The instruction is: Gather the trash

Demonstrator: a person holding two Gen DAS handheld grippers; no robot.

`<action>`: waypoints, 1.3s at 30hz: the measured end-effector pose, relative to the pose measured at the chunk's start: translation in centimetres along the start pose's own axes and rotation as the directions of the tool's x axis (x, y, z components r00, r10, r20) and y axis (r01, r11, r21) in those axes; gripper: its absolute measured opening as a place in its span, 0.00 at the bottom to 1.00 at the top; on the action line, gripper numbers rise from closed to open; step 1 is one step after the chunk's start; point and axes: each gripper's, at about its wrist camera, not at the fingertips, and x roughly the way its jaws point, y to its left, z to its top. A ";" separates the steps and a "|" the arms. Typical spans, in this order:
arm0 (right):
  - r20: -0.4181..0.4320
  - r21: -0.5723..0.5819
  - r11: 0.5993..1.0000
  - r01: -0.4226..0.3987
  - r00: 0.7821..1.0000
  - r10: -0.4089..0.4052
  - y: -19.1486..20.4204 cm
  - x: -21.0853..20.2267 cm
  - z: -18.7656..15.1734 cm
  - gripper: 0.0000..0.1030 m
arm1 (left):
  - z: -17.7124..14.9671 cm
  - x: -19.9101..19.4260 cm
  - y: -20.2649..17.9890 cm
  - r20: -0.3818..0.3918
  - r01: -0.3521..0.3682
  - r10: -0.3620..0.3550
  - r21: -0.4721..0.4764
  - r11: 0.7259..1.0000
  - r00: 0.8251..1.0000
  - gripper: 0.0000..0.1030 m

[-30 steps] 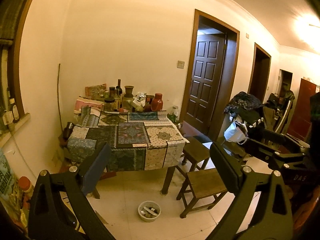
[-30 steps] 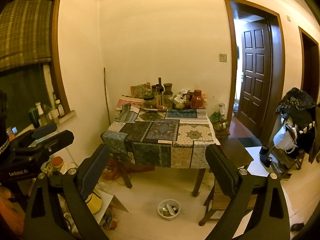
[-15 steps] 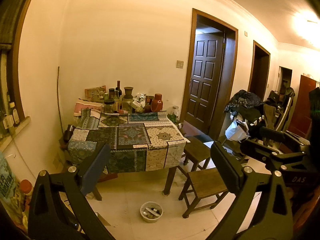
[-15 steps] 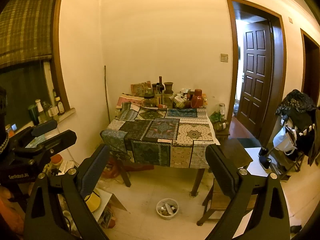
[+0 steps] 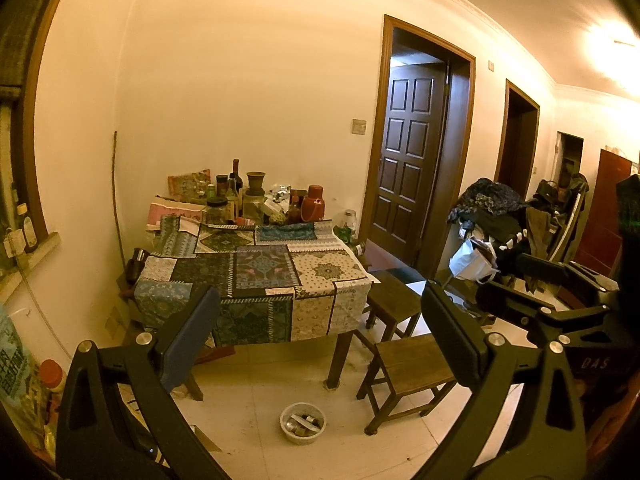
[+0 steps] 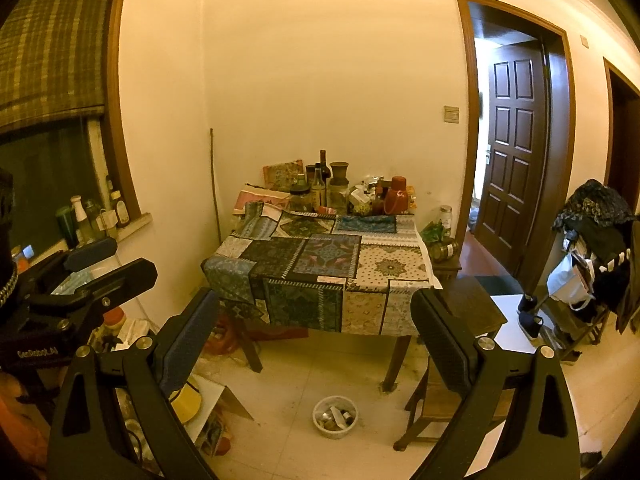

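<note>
A small white bowl (image 5: 303,423) (image 6: 335,417) holding bits of trash sits on the tiled floor by the front leg of a table with a patchwork cloth (image 5: 256,272) (image 6: 320,264). Jars, bottles and a red flask (image 5: 315,203) crowd the table's far end. My left gripper (image 5: 319,292) is open and empty, well above and short of the bowl. My right gripper (image 6: 315,296) is also open and empty, at a similar distance. Each gripper shows in the other's view: the right gripper (image 5: 504,284) at the right edge, the left gripper (image 6: 132,258) at the left edge.
Two wooden stools (image 5: 412,364) (image 5: 394,296) stand right of the table. Boxes and clutter (image 6: 192,400) lie on the floor at the left, under a window sill with bottles (image 6: 80,216). A rack heaped with clothes (image 5: 492,208) and a white bag (image 5: 472,260) stand at the right, near a brown door (image 6: 516,160).
Both views have drifted only slightly. Both grippers have stayed open and empty, and nothing in the room has moved.
</note>
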 end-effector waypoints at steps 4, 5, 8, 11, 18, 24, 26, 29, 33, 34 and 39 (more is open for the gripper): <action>-0.003 0.000 1.000 -0.003 1.000 0.003 -0.2 -0.1 -0.1 0.93 | -0.2 0.1 0.2 -0.001 0.003 -0.003 -0.001 1.000 1.000 0.98; -0.004 0.000 1.000 -0.005 1.000 0.005 -0.2 -0.2 -0.1 0.93 | -0.2 0.1 0.2 -0.002 0.003 -0.003 -0.001 1.000 1.000 0.98; -0.008 0.002 1.000 -0.006 1.000 0.006 -0.4 -0.3 -0.2 0.93 | -0.3 0.1 0.3 -0.002 0.004 -0.004 0.000 1.000 1.000 0.98; -0.007 0.000 1.000 -0.007 1.000 0.007 -0.5 -0.1 -0.1 0.93 | -0.3 0.2 0.3 0.001 0.004 -0.004 -0.001 1.000 1.000 0.98; -0.008 -0.001 1.000 -0.009 1.000 0.009 -0.6 -0.2 -0.1 0.93 | -0.5 0.4 0.5 -0.008 0.023 -0.023 0.004 1.000 1.000 0.98; -0.009 -0.001 1.000 -0.008 1.000 0.008 -0.5 -0.1 0.0 0.93 | -0.5 0.5 0.6 -0.007 0.022 -0.022 0.004 1.000 1.000 0.98; -0.008 -0.001 1.000 -0.008 1.000 0.008 -0.5 -0.1 0.0 0.93 | -0.5 0.5 0.6 -0.002 0.019 -0.019 0.004 1.000 1.000 0.98; -0.011 -0.001 1.000 -0.007 1.000 0.007 -0.4 -0.1 0.0 0.93 | -0.4 0.7 0.7 0.001 0.017 -0.017 0.006 1.000 1.000 0.98; -0.015 0.000 1.000 -0.010 1.000 0.011 -0.7 0.1 0.1 0.93 | -0.4 0.8 0.7 0.001 0.011 -0.011 0.008 1.000 1.000 0.98; -0.017 0.001 1.000 -0.012 1.000 0.012 -0.8 0.1 0.1 0.93 | -0.4 1.0 0.7 0.001 0.009 -0.009 0.010 1.000 1.000 0.98; -0.033 0.005 1.000 -0.019 0.999 0.019 -1.6 1.3 0.6 0.93 | -0.4 2.1 1.0 -0.015 0.004 -0.004 0.012 1.000 1.000 0.98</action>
